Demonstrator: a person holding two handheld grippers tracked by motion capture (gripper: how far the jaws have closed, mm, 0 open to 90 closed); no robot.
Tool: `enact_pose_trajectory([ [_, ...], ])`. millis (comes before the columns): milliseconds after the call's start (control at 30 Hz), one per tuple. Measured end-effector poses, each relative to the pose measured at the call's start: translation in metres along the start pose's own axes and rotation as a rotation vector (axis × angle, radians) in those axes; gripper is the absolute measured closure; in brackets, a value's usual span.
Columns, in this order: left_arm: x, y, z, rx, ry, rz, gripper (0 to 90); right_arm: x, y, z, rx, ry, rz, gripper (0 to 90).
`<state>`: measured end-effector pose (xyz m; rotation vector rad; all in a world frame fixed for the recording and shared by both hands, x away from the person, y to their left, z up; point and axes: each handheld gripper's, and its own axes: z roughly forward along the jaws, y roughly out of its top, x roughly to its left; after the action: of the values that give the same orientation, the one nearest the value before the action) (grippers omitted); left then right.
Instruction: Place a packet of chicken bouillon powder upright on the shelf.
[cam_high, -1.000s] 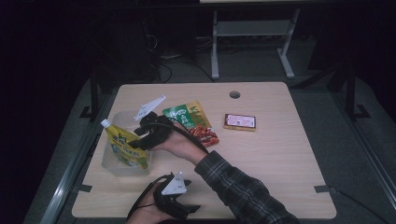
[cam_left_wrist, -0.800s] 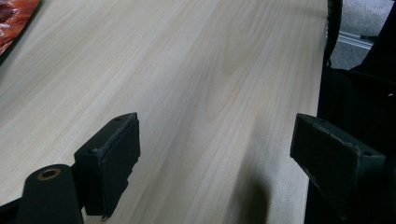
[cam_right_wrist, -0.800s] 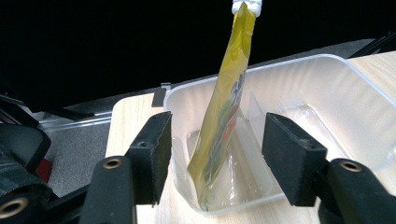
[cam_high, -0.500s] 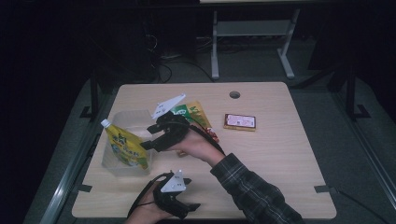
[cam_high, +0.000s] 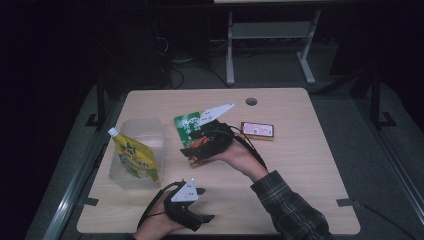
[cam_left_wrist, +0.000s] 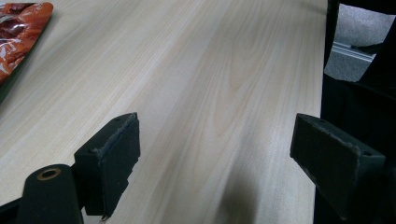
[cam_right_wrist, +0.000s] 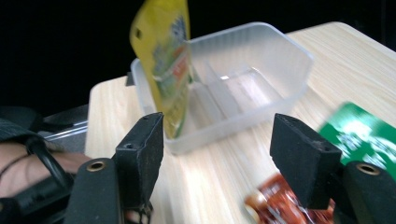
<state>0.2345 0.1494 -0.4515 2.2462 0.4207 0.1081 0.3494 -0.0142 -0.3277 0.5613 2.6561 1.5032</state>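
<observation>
Yellow spout pouch (cam_high: 134, 158) stands upright in the clear plastic tub (cam_high: 150, 131). Right gripper (cam_right_wrist: 217, 154) fingers have just been opening, wide, nothing between them.

Green-red snack pouch (cam_high: 192, 134) probably lying flat

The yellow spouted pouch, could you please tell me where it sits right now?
In the high view, the yellow pouch stands in the clear plastic bin at the table's left, left of the green-and-red snack bag.
</observation>
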Motion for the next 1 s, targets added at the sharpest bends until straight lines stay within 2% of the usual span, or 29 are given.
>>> enact_pose_trajectory([
  [233,0.006,-0.001,-0.003,-0.008,0.006,-0.018,15.5,-0.014,-0.032,-0.022,-0.016,-0.052,0.046,32.7],
  [367,0.009,-0.001,-0.005,-0.006,0.014,-0.021,15.5,-0.018,-0.052,-0.033,-0.023,-0.105,0.064,32.8],
  [400,0.011,-0.001,-0.005,-0.003,0.019,-0.009,15.5,-0.019,-0.057,-0.036,-0.021,-0.117,0.067,32.8],
  [500,0.012,-0.002,-0.006,-0.010,0.021,-0.027,15.5,-0.021,-0.071,-0.044,-0.017,-0.144,0.082,32.8],
  [567,0.013,-0.002,-0.007,-0.002,0.023,-0.022,15.6,-0.023,-0.081,-0.048,-0.017,-0.159,0.094,32.8],
  [700,0.014,-0.003,-0.008,-0.001,0.020,-0.037,15.6,-0.027,-0.096,-0.055,-0.004,-0.196,0.126,33.1],
  [733,0.015,-0.004,-0.008,0.000,0.022,-0.029,15.6,-0.029,-0.099,-0.057,0.005,-0.208,0.131,33.2],
  [767,0.014,-0.004,-0.008,-0.007,0.021,-0.039,15.6,-0.031,-0.103,-0.058,0.013,-0.225,0.133,33.5],
  [900,0.015,-0.004,-0.009,-0.002,0.022,-0.033,15.6,-0.044,-0.116,-0.061,0.024,-0.286,0.179,34.9],
  [1000,0.015,-0.004,-0.009,-0.005,0.017,-0.035,15.9,-0.054,-0.124,-0.063,0.030,-0.338,0.196,35.3],
])
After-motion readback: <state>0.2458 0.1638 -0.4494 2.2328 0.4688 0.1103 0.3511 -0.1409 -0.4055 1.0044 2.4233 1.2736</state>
